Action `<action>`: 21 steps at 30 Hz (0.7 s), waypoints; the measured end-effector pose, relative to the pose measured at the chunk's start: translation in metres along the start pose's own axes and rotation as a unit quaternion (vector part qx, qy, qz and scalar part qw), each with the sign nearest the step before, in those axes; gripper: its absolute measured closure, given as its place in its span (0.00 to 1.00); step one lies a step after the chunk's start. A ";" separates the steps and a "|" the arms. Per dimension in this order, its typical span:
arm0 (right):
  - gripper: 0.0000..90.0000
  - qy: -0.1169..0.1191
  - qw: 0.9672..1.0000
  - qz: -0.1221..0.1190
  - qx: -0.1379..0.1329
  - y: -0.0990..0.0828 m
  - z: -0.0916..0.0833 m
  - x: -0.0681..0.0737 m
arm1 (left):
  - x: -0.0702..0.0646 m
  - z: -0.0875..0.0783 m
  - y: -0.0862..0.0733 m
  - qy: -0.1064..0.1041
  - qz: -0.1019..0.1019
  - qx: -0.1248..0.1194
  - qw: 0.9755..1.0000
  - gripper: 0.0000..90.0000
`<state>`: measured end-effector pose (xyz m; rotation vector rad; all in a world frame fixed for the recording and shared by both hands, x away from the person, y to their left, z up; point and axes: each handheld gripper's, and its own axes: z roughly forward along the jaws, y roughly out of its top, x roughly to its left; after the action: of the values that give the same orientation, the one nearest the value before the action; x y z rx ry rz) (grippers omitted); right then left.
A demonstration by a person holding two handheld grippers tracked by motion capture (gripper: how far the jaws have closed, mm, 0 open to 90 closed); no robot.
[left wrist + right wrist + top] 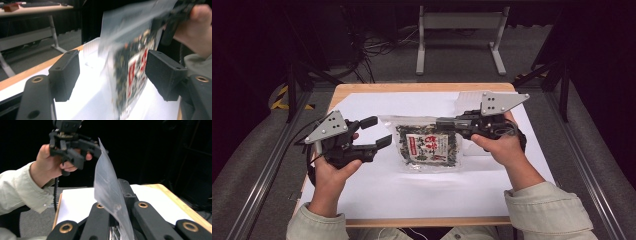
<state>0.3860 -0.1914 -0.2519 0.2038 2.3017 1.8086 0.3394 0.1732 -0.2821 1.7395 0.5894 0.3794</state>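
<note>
Jaws of right gripper (443, 121) clenched on clear top edge of seaweed bag (428, 145), bag lifted above white-covered surface (422, 192), left gripper (377, 132) jaws released beside it.

Person in pale beige sleeves (548, 210) with buttoned cuffs. Each black gripper, left (373, 133) and right (443, 122), bears brass-coloured pivot pins, a trailing black cable, and a grey triangular plate (328, 127) with screw holes on top.
</note>
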 end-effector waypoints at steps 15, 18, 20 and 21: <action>0.96 -0.084 0.996 0.025 -0.014 0.021 -0.030 -0.022 | 0.027 -0.001 -0.039 0.032 -0.031 0.035 0.998 0.25; 0.96 -0.098 0.995 0.026 -0.019 0.023 -0.035 -0.028 | 0.034 0.001 -0.048 0.036 -0.032 0.042 0.998 0.22; 0.96 -0.108 0.994 0.029 -0.022 0.025 -0.038 -0.032 | 0.040 0.003 -0.057 0.037 -0.035 0.045 0.998 0.23; 0.96 -0.114 0.993 0.032 -0.025 0.025 -0.040 -0.035 | 0.040 0.003 -0.057 0.037 -0.035 0.045 0.998 0.23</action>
<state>0.4093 -0.2313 -0.2154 0.4551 2.1129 1.7675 0.3629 0.2037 -0.3403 1.7909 0.7285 0.3747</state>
